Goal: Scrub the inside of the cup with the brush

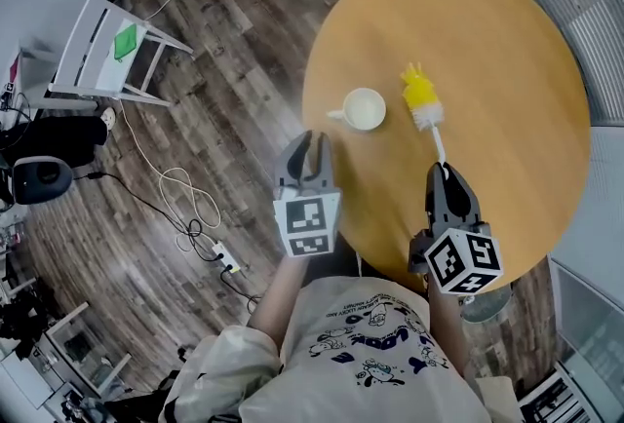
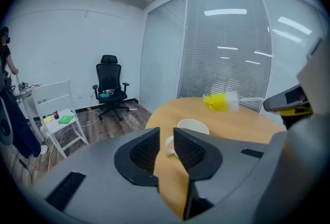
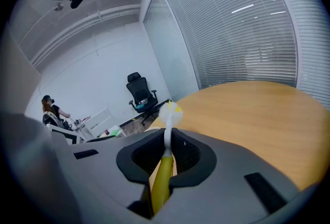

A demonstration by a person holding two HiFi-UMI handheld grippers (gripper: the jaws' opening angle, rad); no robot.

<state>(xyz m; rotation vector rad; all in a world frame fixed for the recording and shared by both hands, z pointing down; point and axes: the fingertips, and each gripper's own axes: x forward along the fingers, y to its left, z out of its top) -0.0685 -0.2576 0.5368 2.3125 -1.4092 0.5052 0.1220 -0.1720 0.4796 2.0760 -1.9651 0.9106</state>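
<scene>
No scrubbing done: cream ceramic cup (image 1: 364, 109) stood untouched.
Right gripper (image 1: 444, 173) clamped the yellow-bristled brush (image 1: 423, 101) beside the cup; left gripper (image 1: 310, 143) hung near it, jaws slightly parted, empty.

Upright white cup (image 1: 365, 109) stands beside yellow-bristled brush (image 1: 423, 101).

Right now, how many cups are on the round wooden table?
1. The cream-white handled cup stands near the left edge of the round wooden table, beside the yellow-and-white brush, ahead of the left gripper. None seems hidden.
</scene>
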